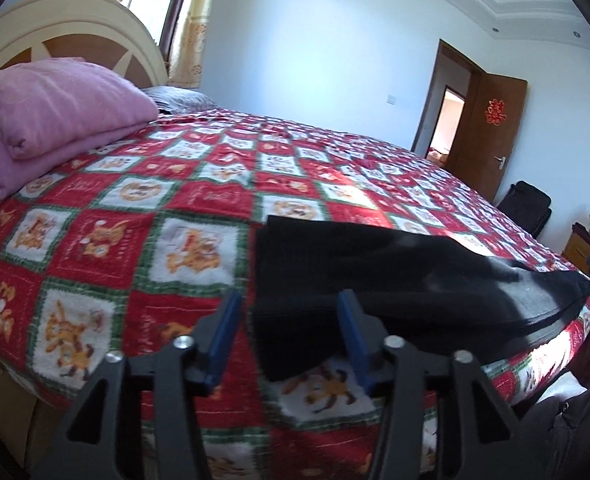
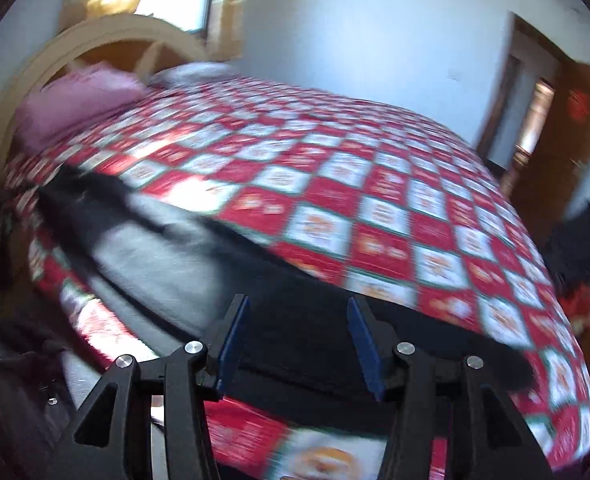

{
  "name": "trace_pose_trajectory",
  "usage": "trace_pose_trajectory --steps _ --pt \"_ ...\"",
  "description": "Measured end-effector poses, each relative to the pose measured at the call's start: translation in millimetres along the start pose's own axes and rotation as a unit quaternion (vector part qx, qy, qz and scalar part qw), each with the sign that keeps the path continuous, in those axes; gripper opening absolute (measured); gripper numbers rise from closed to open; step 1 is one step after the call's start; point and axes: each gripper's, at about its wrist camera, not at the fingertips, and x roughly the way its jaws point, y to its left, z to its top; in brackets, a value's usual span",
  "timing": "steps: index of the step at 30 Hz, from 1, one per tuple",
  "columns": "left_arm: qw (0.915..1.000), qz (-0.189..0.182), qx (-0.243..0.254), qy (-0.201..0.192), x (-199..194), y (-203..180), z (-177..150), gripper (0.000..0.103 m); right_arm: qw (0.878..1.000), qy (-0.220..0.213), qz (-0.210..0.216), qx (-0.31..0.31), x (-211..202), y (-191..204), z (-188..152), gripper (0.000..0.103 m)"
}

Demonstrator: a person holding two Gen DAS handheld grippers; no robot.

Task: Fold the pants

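Observation:
Black pants (image 1: 375,272) lie folded lengthwise in a long band near the front edge of the bed. In the left wrist view my left gripper (image 1: 291,324) stands open over the band's left end. The cloth's edge sits between the blue pads (image 1: 225,340), which do not press on it. The right wrist view is blurred. There the pants (image 2: 295,292) run from the far left down under my right gripper (image 2: 299,332), which is open with black cloth showing between its fingers and nothing clamped.
The bed is covered by a red, white and green checked blanket (image 1: 143,208). A folded pink quilt (image 1: 47,112) lies by the cream headboard (image 1: 75,16). A brown door (image 1: 491,120) stands open at the back right, with a black bag (image 1: 529,206) on the floor beside it.

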Motion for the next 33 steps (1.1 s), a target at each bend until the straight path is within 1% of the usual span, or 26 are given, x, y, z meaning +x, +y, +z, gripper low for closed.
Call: trace_pose_trajectory --steps 2,3,6,8,10,11,13,14,15,16,17,18,19,20,23,24,26,28,30,32,33 --pt "1.0 0.005 0.0 0.008 8 -4 -2 0.055 0.999 0.013 0.03 -0.042 16 28 3 0.052" --pt "0.9999 0.007 -0.003 0.012 11 -5 -2 0.055 0.996 0.021 0.04 -0.071 29 49 4 0.052" --pt "0.9996 0.003 -0.028 0.01 18 -2 -2 0.054 0.988 0.043 0.062 -0.133 62 91 0 0.052" --pt "0.9994 -0.006 -0.034 0.008 18 -3 -2 0.053 0.983 0.049 0.057 -0.165 77 110 -4 0.052" --pt "0.9996 -0.002 -0.025 0.014 19 -5 0 0.045 0.98 0.048 0.045 -0.186 91 124 -7 0.052" --pt "0.9995 -0.005 -0.026 0.015 19 -6 0 0.042 0.98 0.044 0.033 -0.192 96 128 -8 0.052" --pt "0.9992 -0.011 -0.033 0.017 20 -5 1 0.032 0.981 0.041 0.024 -0.187 103 128 -8 0.052" --pt "0.999 -0.012 -0.035 0.025 22 -5 0 0.027 0.983 0.038 0.024 -0.18 106 126 -9 0.052" --pt "0.9987 -0.009 -0.036 0.034 25 -5 0 0.013 0.984 0.037 0.027 -0.172 108 123 -9 0.047" --pt "0.9986 -0.006 -0.035 0.04 26 -5 0 0.009 0.986 0.039 0.036 -0.159 108 120 -8 0.039" --pt "0.9986 -0.005 -0.035 0.04 26 -6 0 0.009 0.987 0.042 0.045 -0.149 108 118 -5 0.023" --pt "0.9986 -0.008 -0.034 0.039 25 -6 0 0.005 0.988 0.043 0.048 -0.141 105 116 -4 0.018" --pt "0.9986 -0.013 -0.034 0.038 23 -7 0 0.005 0.988 0.043 0.049 -0.14 103 114 -2 0.016" --pt "0.9986 -0.012 -0.034 0.038 22 -6 1 0.005 0.988 0.043 0.051 -0.141 100 114 -2 0.01" --pt "0.9983 -0.013 -0.042 0.039 20 -2 2 0.005 0.989 0.041 0.058 -0.132 92 111 1 0.008" --pt "0.998 -0.015 -0.048 0.039 19 1 2 0.003 0.989 0.041 0.063 -0.128 89 110 3 0.005" --pt "0.997 -0.024 -0.062 0.039 18 6 1 0.003 0.989 0.04 0.068 -0.123 85 108 5 0.004" --pt "0.9966 -0.022 -0.069 0.04 15 10 0 0.003 0.989 0.038 0.072 -0.12 79 107 7 0.003" --pt "0.996 -0.018 -0.08 0.037 13 15 -1 0.003 0.989 0.036 0.068 -0.123 77 107 8 0.003" --pt "0.9947 -0.028 -0.095 0.029 11 21 -4 0.003 0.99 0.034 0.064 -0.125 76 106 7 0.003" --pt "0.9938 -0.032 -0.103 0.025 10 23 -5 0.008 0.99 0.035 0.065 -0.121 77 105 6 0.003"
